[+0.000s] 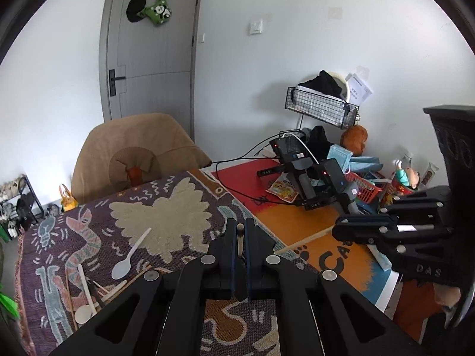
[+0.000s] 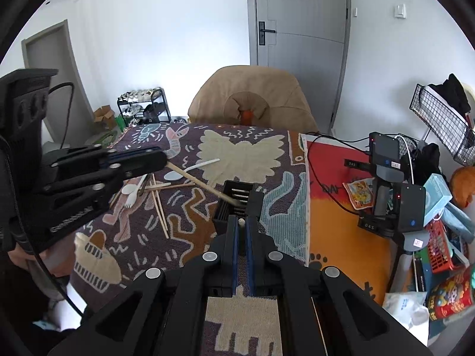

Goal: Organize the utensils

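My left gripper (image 1: 240, 223) is shut on a wooden chopstick (image 1: 239, 255). In the right wrist view this left gripper (image 2: 162, 159) comes in from the left, and its chopstick (image 2: 202, 184) slants down into a black slatted utensil holder (image 2: 223, 212). My right gripper (image 2: 242, 220) is shut on another chopstick, whose pale end (image 2: 242, 222) shows between the fingers just before the holder. From the left wrist view, the right gripper (image 1: 337, 229) holds that chopstick (image 1: 302, 239) slanting down to the left. The left gripper's body hides the holder in that view.
Loose utensils lie on the patterned cloth (image 2: 184, 237): a white spoon (image 1: 130, 255), a wooden spoon (image 1: 84, 311), chopsticks (image 2: 160, 210) and a white fork (image 2: 130, 198). A tan chair (image 2: 252, 98) stands behind. Black devices (image 2: 386, 160), cables and a red basket (image 2: 439, 249) crowd the right.
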The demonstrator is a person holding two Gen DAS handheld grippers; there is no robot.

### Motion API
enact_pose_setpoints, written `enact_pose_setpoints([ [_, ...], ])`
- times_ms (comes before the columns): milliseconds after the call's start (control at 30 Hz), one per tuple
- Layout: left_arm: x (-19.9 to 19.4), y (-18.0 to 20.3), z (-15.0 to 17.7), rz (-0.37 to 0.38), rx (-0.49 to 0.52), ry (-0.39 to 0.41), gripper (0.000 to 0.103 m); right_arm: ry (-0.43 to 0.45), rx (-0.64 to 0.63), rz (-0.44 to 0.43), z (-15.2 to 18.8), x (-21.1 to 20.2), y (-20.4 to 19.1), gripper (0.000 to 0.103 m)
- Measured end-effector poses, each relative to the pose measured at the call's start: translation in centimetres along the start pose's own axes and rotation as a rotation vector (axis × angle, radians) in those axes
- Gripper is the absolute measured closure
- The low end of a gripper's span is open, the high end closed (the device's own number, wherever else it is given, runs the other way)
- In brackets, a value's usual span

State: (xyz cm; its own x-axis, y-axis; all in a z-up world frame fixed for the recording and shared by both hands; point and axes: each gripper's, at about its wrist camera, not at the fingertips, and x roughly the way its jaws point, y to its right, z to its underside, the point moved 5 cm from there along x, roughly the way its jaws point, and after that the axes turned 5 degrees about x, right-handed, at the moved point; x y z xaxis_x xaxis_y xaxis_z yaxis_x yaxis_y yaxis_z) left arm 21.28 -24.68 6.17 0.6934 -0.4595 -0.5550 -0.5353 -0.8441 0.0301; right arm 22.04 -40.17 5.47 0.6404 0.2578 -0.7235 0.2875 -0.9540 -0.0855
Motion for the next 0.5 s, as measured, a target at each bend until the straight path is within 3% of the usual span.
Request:
enact_pose_setpoints([
  [167,0.9,-1.3,0.0,0.022,-0.059,-0.02,0.094,-0.01,0.0,0.0,-0.4,0.9,0.0,0.097],
  [233,0.7,-2.2,0.4,0.007,-0.08,-0.023,0.08,-0.016,-0.007,0.004,-0.6,1.3,-0.2,0.097],
  [300,0.3,-3.1,0.7,-0.005,-0.106,-0.009,0.046,-0.02,-0.012,0.008,-0.7,1.8,-0.3,0.097],
  [367,-0.3,-4.0,1.0,-0.028,-0.125,0.016,0.031,-0.017,-0.013,0.015,-1.1,2.2,-0.3,0.097],
  [433,-0.7,-4.7,1.2,-0.046,-0.133,0.023,0.028,-0.001,-0.011,0.04,-1.5,2.4,-0.2,0.096],
  [467,-1.0,-5.1,1.4,-0.056,-0.135,0.023,0.026,-0.001,-0.007,0.049,-1.6,2.5,-0.1,0.089],
  [500,-1.3,-5.5,1.5,-0.068,-0.138,0.024,0.023,0.002,0.003,0.062,-1.6,2.5,0.1,0.072],
])
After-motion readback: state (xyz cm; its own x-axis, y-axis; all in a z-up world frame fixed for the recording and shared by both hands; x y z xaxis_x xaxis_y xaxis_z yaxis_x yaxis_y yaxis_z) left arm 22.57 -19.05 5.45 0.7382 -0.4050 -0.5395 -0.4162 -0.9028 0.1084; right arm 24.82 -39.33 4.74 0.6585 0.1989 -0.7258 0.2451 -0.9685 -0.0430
